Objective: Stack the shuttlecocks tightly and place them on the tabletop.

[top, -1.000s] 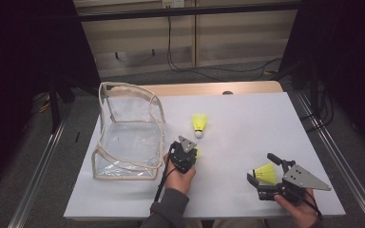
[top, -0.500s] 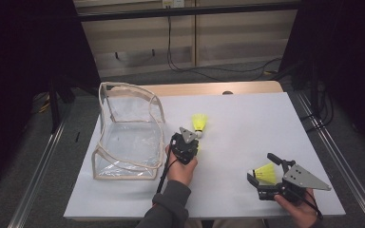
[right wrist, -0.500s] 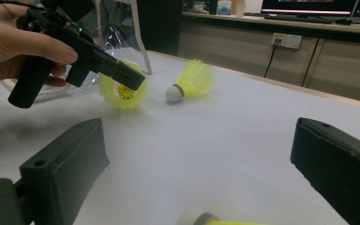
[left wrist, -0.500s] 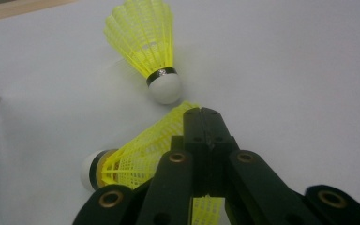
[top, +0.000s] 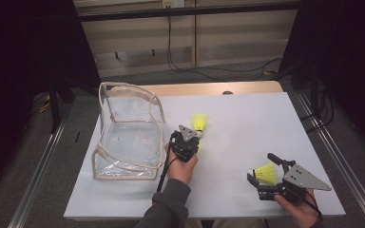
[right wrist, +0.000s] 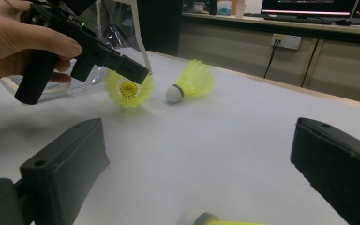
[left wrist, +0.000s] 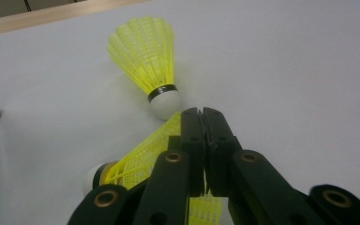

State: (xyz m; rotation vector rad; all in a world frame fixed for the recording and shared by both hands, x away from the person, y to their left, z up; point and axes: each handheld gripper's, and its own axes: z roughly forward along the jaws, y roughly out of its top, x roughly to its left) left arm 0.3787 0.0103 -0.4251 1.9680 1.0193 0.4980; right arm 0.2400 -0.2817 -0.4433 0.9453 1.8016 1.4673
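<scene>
White table (top: 247,118) carries a clear bag (top: 128,130) at centre left. Left tool (top: 186,141) is clenched on one shuttlecock's skirt (left wrist: 143,157), beside a second shuttlecock (left wrist: 147,58). Right tool (top: 261,175) sits released around a third (top: 264,172). Keep the grip light; carry it over the bag's opening.

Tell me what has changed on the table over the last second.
The left tongs, shut on a shuttlecock, moved forward from beside the clear bag up to the lying shuttlecock, so their tips now sit right at its cork. The right tongs stayed open with a third shuttlecock between the jaws; bag and lying shuttlecock kept their places.
</scene>
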